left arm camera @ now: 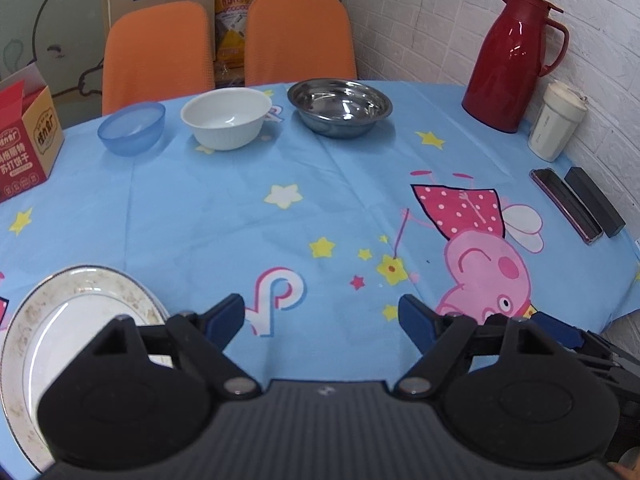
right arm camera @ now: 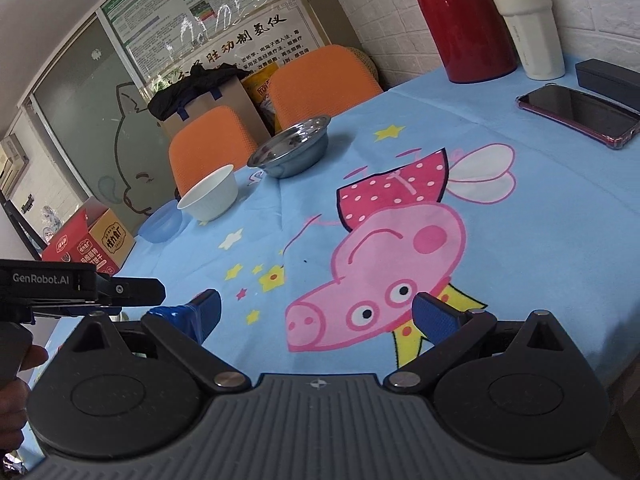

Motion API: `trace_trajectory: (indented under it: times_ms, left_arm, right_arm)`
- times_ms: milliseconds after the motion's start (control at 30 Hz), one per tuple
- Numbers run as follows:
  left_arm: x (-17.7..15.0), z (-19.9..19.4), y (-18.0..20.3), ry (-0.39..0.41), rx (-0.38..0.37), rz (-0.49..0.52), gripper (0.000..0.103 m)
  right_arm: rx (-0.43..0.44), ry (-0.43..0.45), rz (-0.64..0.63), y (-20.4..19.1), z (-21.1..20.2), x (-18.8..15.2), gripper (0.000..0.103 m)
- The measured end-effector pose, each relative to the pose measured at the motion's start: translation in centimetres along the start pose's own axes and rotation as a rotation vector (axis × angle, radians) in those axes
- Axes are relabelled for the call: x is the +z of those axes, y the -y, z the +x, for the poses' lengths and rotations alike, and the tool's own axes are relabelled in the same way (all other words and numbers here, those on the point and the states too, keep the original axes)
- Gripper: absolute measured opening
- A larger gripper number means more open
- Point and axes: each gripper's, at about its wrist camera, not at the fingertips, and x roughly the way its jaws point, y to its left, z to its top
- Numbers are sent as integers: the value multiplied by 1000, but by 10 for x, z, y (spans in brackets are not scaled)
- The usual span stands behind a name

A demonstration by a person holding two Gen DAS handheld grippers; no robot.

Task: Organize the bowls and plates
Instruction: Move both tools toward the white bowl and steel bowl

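Note:
A white plate [left arm camera: 76,320] with a patterned, stained rim lies at the near left of the table, partly hidden behind my left gripper's body. My left gripper [left arm camera: 322,314] stands open over the blue cloth just right of the plate, with nothing between its fingers. Along the far edge sit a blue plastic bowl [left arm camera: 132,128], a white bowl [left arm camera: 226,118] and a steel bowl [left arm camera: 340,106], all apart from each other. In the right wrist view my right gripper [right arm camera: 320,310] hangs open and empty above the pig print, with the steel bowl [right arm camera: 292,152], white bowl [right arm camera: 210,196] and blue bowl [right arm camera: 162,224] far ahead.
A red thermos jug [left arm camera: 512,60], a white cup [left arm camera: 558,120], a phone [left arm camera: 566,204] and a black case [left arm camera: 594,200] line the right side by the brick wall. A red carton [left arm camera: 24,140] stands at the far left. Two orange chairs [left arm camera: 160,52] stand behind the table.

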Motion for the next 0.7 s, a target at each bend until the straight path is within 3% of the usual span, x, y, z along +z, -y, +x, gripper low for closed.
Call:
trace_trajectory:
  times_ms: [200,367,500,700]
  left_arm:
    - [1,4,5,-9,7,20,82]
    - [16,7,-5,-9,18,38,82]
    - [51,13,-20,11,10,43,82]
    - [133,44,-33,80,-2,86,82]
  right_arm:
    - [2,-8,-3,7,2,2,90]
    - [20,-10,-107,-5,11,21,90]
    - [35,5,-207,-15,22,51,90]
    - [35,-14,-346,-32,62,107,90]
